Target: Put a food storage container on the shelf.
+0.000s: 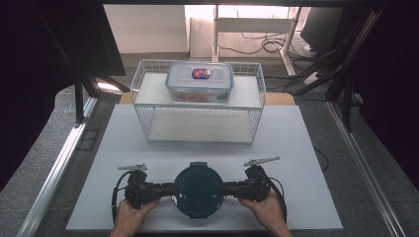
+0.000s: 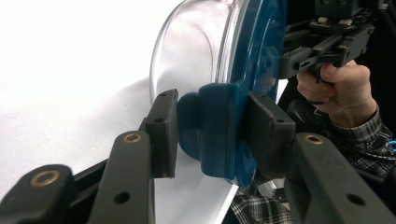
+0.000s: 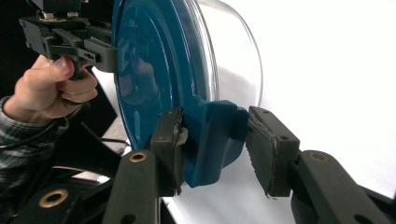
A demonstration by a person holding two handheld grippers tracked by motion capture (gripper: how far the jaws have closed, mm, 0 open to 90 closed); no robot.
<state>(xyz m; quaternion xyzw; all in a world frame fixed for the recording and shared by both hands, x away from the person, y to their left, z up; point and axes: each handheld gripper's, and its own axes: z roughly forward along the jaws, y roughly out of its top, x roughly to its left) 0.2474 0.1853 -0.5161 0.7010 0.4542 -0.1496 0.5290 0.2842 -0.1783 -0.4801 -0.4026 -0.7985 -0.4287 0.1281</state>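
Container: a round clear glass bowl with a dark-blue plastic lid (image 1: 198,190) was flanked by both tongs.
Left gripper (image 1: 165,188): clamped on the lid's latch tab (image 2: 212,133).
Right gripper (image 1: 230,188): closed around the opposite tab (image 3: 212,140).
Axis: tab to tab, level between the tongs.

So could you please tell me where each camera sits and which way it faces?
High view: above the table, looking down at the round container; both hands show.
Left gripper view: on the left hand-held gripper, facing a lid clip; own jaws show.
Right gripper view: on the right hand-held gripper, likewise.
Shared: the blue lid.
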